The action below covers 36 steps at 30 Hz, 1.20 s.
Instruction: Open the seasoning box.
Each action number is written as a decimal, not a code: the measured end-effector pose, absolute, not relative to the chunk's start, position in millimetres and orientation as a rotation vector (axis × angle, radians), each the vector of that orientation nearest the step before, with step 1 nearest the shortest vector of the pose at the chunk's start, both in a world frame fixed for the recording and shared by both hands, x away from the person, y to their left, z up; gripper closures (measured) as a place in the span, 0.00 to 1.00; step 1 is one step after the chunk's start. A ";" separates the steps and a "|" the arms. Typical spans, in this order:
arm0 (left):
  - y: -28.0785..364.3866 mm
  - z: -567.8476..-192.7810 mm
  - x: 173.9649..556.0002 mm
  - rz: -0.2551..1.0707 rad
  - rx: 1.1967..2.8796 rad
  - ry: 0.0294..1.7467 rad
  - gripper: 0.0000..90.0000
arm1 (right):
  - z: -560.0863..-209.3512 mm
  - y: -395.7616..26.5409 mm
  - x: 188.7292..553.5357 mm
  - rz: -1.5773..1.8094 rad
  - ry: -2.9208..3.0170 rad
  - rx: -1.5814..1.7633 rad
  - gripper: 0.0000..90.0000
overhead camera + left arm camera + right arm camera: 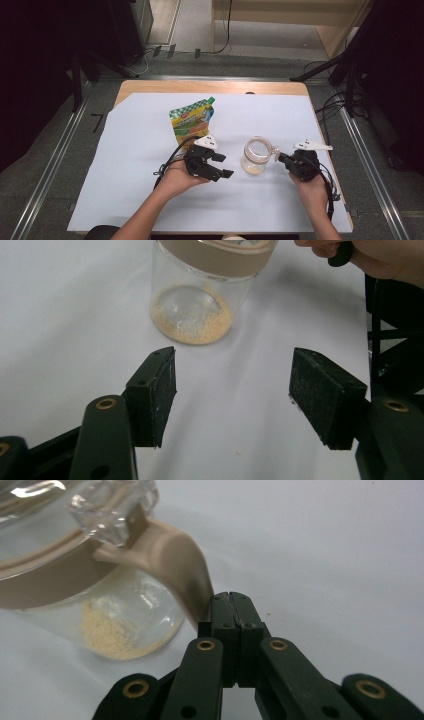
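One glass jar is standing upright on the white sheet covering the table, right of centre, with a thin layer of pale yellow grains lying on its bottom and a tan band circling its neck. The right gripper is sitting just beside the jar's tan clasp, jaws pressed fully together with nothing between them. The left gripper is facing the jar from the other side, near but apart, jaws spread wide and gripping nothing. A green and yellow pouch is lying behind the left gripper.
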<state>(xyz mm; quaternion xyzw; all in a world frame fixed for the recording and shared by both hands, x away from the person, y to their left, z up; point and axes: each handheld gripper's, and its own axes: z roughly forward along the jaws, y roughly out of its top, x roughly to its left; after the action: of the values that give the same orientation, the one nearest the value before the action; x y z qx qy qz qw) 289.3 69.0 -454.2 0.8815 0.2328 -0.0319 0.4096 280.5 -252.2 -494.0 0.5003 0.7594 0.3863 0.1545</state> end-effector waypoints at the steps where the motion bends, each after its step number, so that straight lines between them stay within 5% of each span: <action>1: 69.0 -454.2 289.3 -0.080 2.220 0.586 0.37 | -494.0 -252.2 280.5 1.107 2.176 1.434 1.00; 36: 13.5 -445.0 330.7 -0.047 2.280 0.489 0.16 | -491.9 -243.1 296.6 1.180 2.265 1.356 1.00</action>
<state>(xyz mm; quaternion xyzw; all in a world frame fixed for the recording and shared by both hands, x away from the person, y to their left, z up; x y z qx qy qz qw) 330.7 13.5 -445.0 0.8987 0.1929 -0.0186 0.3935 296.6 -243.1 -491.9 0.4653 0.7771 0.4051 0.1247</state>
